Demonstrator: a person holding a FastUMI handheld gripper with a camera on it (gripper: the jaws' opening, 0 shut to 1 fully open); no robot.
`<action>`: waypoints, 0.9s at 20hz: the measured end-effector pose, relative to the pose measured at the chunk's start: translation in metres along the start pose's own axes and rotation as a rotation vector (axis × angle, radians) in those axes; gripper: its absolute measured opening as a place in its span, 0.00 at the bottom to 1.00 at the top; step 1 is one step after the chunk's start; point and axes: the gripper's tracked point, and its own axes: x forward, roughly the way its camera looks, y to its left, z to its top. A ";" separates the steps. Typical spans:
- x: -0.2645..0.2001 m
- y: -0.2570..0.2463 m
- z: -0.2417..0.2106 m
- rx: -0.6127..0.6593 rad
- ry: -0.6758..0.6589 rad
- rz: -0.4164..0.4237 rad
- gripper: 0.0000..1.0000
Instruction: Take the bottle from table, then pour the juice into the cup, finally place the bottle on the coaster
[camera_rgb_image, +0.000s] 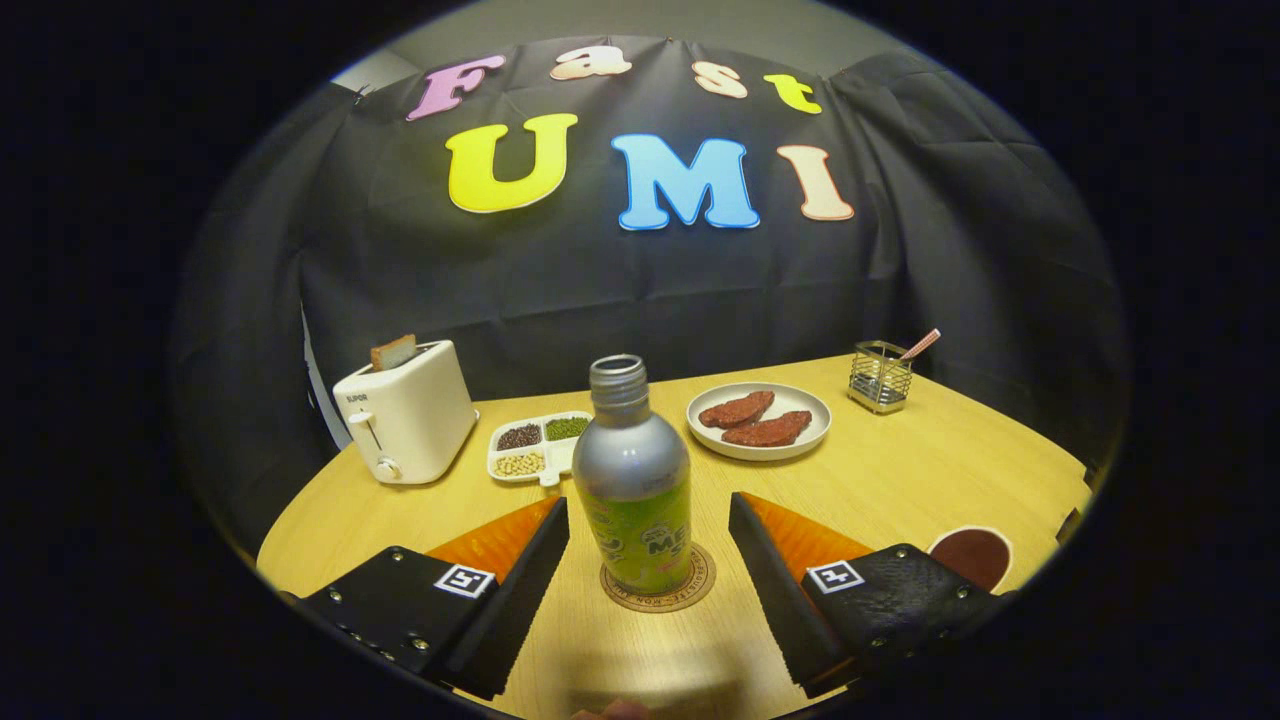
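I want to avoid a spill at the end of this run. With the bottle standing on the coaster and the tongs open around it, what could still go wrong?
1. The bottle has no cap; pulling the tongs back crookedly could clip and tip it.
2. It sits slightly left of centre on the coaster, so a nudge may push it off.
3. The cup stands close beside the right finger; a wide swing could hit it.

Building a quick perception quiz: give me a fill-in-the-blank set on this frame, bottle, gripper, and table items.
1. The bottle stands upright on the ____.
2. The gripper fingers sit either side of the bottle, apart from it, so the gripper is ____.
3. The bottle's mouth has no ____ on it.
4. The plate holds two pieces of ____.

Missing words: coaster; open; cap; meat
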 end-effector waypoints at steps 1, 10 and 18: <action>-0.010 -0.001 0.007 -0.002 -0.018 0.008 0.98; -0.090 -0.002 0.066 -0.019 -0.153 0.075 0.98; -0.133 0.000 0.069 -0.023 -0.195 0.112 0.98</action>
